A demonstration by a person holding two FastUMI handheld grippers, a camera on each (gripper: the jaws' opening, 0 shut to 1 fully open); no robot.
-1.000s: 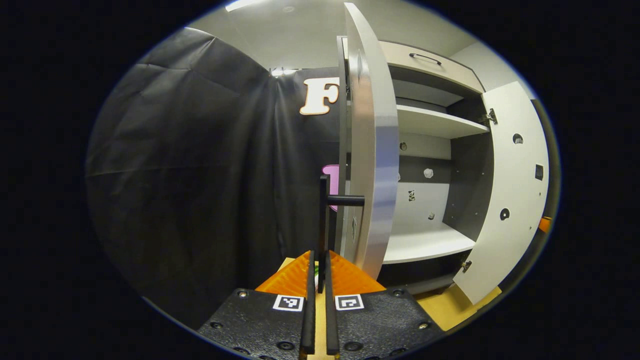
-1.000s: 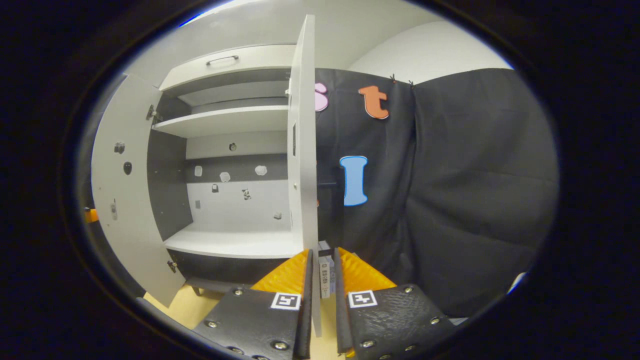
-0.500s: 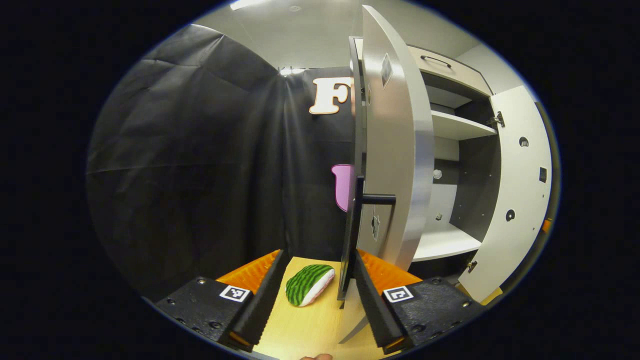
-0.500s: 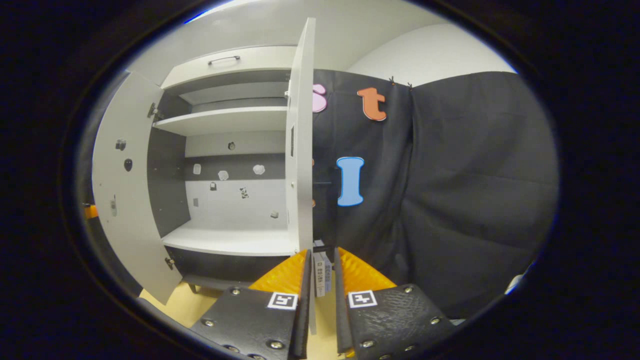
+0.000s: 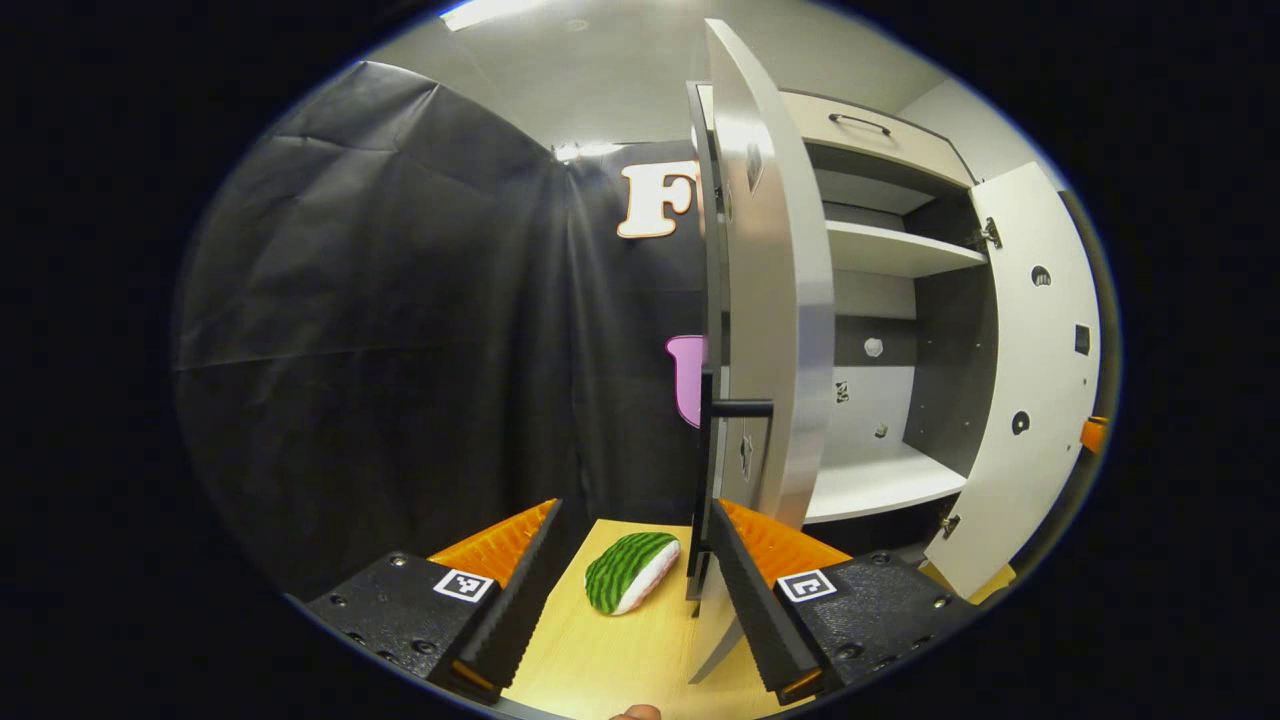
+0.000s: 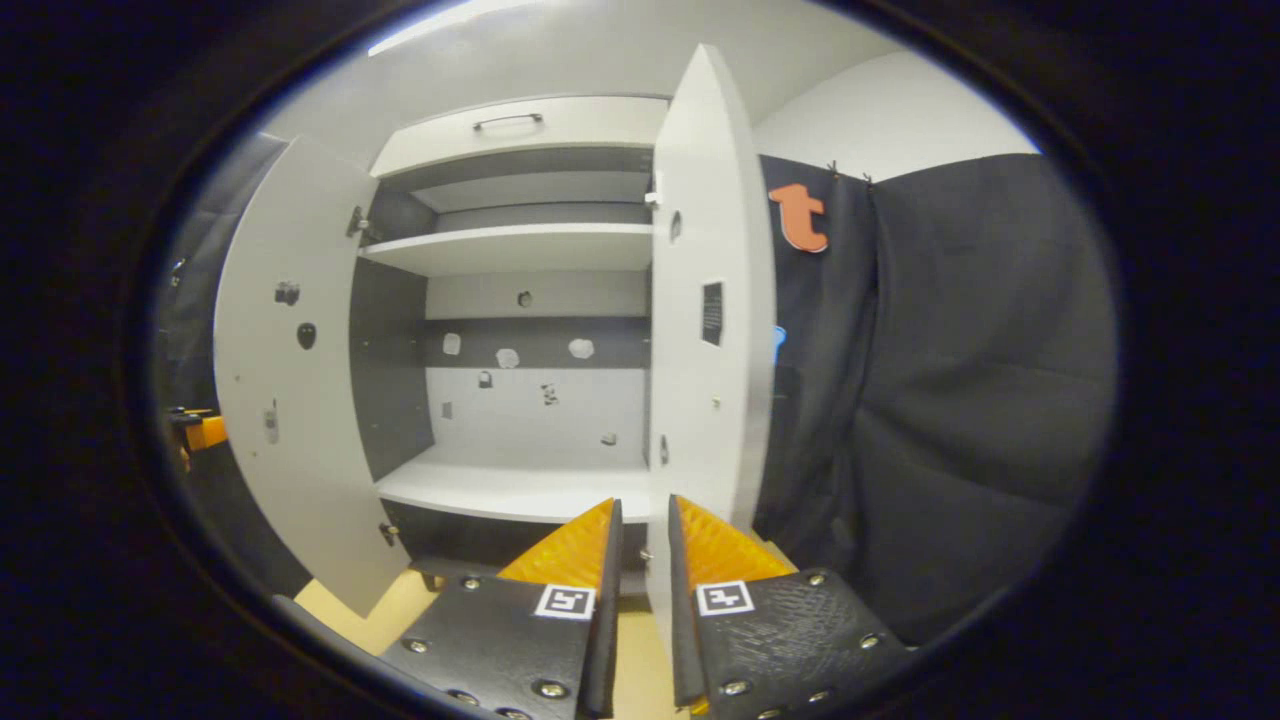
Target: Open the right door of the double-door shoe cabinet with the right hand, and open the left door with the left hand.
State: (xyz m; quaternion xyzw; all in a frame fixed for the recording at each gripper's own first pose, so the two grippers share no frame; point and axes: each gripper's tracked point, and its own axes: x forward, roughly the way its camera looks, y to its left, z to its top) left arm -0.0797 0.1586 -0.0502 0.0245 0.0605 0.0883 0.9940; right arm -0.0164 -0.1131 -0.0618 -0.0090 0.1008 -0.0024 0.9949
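Shoe cabinet doors: rigid, light hinged panels; grip bar handle, 1 o'clock of left tool, spread wide; right tool narrow, empty

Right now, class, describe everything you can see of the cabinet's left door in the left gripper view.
The left door is a pale grey, smooth panel, swung wide open and seen nearly edge-on. A dark bar handle stands off its outer face on a short post. The left gripper is open, its fingers straddling the handle's lower end without pressing it.
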